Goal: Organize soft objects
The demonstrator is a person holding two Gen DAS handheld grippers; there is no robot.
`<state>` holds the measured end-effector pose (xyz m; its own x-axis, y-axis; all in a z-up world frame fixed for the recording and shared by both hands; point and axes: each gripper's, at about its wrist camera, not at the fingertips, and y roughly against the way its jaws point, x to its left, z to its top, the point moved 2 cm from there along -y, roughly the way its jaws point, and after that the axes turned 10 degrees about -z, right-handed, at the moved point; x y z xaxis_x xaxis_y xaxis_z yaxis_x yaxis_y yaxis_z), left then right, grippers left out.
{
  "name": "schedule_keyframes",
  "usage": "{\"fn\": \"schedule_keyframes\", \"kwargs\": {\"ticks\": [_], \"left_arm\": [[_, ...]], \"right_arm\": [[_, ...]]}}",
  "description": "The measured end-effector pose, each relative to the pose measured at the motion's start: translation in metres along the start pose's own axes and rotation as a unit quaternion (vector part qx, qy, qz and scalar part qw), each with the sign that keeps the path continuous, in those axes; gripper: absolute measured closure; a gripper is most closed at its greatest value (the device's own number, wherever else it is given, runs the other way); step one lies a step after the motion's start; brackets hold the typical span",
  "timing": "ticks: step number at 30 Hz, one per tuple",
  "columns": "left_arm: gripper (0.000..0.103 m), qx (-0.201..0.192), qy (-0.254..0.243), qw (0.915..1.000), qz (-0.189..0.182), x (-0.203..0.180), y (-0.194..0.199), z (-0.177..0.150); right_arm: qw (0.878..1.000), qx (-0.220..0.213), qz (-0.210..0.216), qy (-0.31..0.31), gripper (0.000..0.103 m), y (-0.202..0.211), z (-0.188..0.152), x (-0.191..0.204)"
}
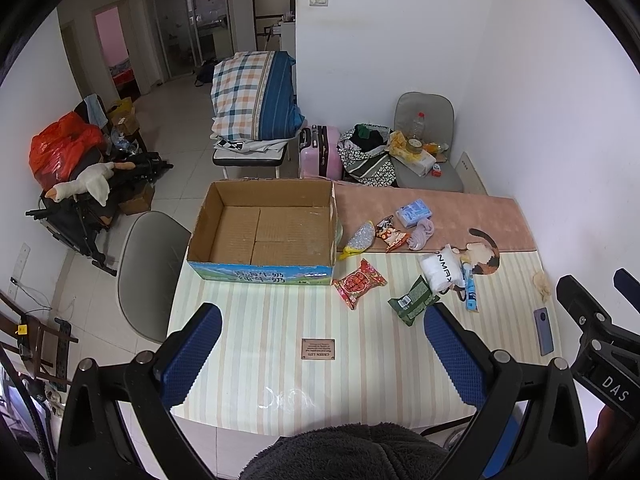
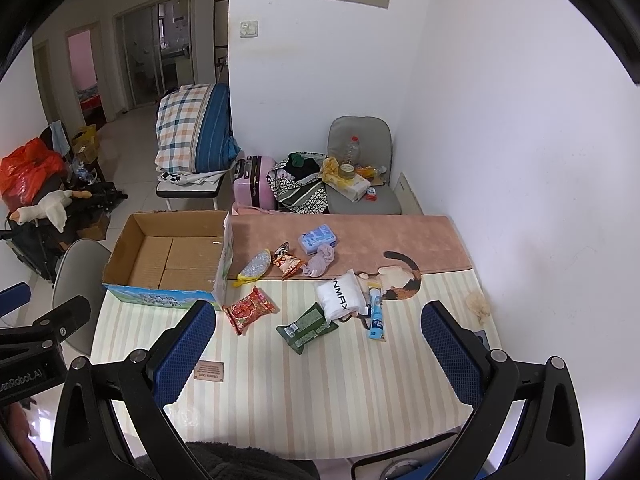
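Observation:
An empty cardboard box (image 1: 264, 232) (image 2: 172, 256) stands at the table's far left. To its right lie soft packets: a red snack bag (image 1: 359, 283) (image 2: 250, 309), a green packet (image 1: 414, 300) (image 2: 310, 326), a white pack (image 1: 440, 268) (image 2: 340, 297), a blue tube (image 1: 470, 286) (image 2: 376, 312), a lilac sock (image 1: 421, 233) (image 2: 320, 261), a blue tissue pack (image 1: 414, 211) (image 2: 318, 237), an orange snack bag (image 1: 391, 234) (image 2: 286, 263) and a silver pouch (image 1: 359, 238) (image 2: 254, 268). My left gripper (image 1: 322, 356) and right gripper (image 2: 318, 354) hover open and empty above the table's near part.
A striped cloth (image 1: 280, 360) covers the table, with a pink cat mat (image 1: 460, 208) at the back. A phone (image 1: 543, 330) and a crumpled tissue (image 1: 542, 284) lie by the right wall. A grey chair (image 1: 148, 276) stands left of the table. A suitcase (image 1: 320, 150) and a cluttered chair (image 1: 424, 140) stand behind.

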<state>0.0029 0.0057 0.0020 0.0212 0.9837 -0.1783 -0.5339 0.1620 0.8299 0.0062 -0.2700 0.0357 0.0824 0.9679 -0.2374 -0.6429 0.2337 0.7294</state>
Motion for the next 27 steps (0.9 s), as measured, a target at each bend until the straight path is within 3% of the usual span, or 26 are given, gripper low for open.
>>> {"fn": "schedule_keyframes", "kwargs": {"ticks": [15,18,22,27], "left_arm": [[0.000,-0.002,0.001,1.0000,0.000,0.001,0.004,0.000],[0.000,0.001,-0.001,1.0000,-0.001,0.000,0.004,0.006],[0.000,0.008,-0.016,0.9998,0.007,-0.005,-0.018,0.022],[0.000,0.034,-0.053,0.9974,0.037,-0.017,-0.093,0.049]], "right_arm": [[1.000,-0.001,0.007,-0.003,0.000,-0.001,0.005,0.001],[0.999,0.009,0.028,-0.016,0.000,-0.008,0.007,-0.002],[0.997,0.044,0.055,-0.036,0.000,-0.043,0.013,-0.016],[0.991,0.111,0.036,-0.061,0.000,-0.125,0.011,-0.043]]}}
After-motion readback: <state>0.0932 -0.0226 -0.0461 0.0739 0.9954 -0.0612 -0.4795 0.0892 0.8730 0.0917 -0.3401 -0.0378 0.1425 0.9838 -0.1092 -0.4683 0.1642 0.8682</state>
